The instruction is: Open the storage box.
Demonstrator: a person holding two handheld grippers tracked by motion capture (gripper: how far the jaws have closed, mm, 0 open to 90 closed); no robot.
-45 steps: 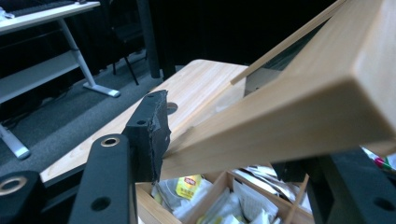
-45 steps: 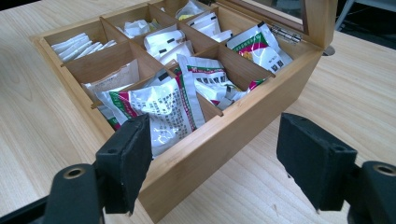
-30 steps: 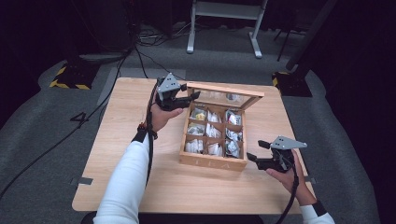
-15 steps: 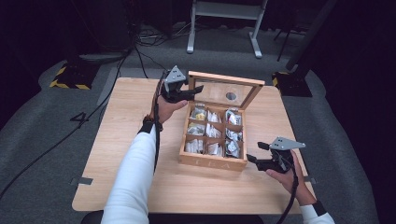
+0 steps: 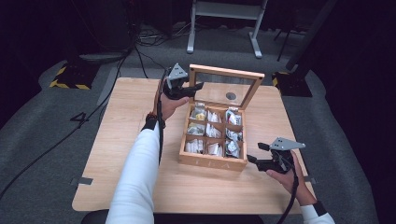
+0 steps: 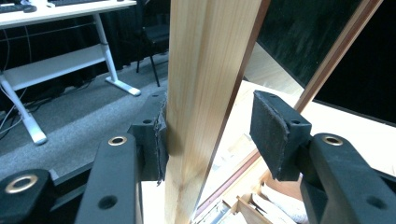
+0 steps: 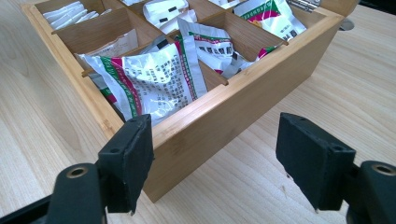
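At the centre of the high view, the light wooden compartment box [image 5: 212,161] sits on the pale wooden table [image 5: 116,154], its glass-paned wooden lid [image 5: 224,88] now standing nearly upright, where a second ago it leaned low over the compartments. The left gripper [image 5: 194,87] has travelled up-frame with the lid's left edge; its jaws have just been opening, and the left gripper view shows one pad touching the frame [image 6: 205,93] and the other standing off, so the grip is released. The right gripper [image 5: 254,153] has stayed put at lower right, spread wide and holding nothing; its own view reveals printed silver foil sachets [image 7: 154,77] in the near compartment.
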